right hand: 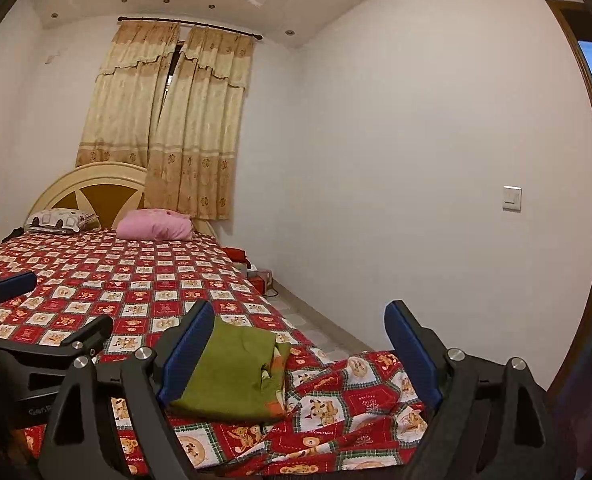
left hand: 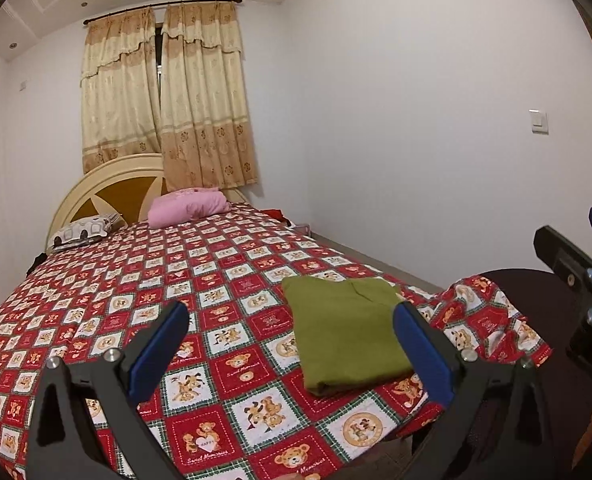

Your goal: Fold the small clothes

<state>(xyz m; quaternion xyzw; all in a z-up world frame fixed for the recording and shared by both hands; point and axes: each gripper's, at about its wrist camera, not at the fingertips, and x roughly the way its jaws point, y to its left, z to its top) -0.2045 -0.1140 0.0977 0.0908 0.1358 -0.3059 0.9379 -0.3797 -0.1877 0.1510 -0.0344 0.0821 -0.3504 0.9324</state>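
Observation:
A small olive-green garment (left hand: 345, 332) lies folded into a flat rectangle near the bed's front right corner, on the red bear-print bedspread (left hand: 216, 280). My left gripper (left hand: 292, 344) hovers above the bedspread in front of it, open, with nothing between its blue pads. In the right wrist view the same green garment (right hand: 236, 372) shows an orange edge on its right side. My right gripper (right hand: 299, 344) is open and raised above it, empty, its left pad in front of the garment's left edge. The left gripper (right hand: 52, 304) shows at the left of that view.
A pink pillow (left hand: 188, 208) and a patterned pillow (left hand: 82, 232) lie at the cream headboard (left hand: 108, 188) under beige curtains. The bedspread bunches up at the front right corner (right hand: 355, 392). A white wall runs along the bed's right side, with red items on the floor (right hand: 256, 276).

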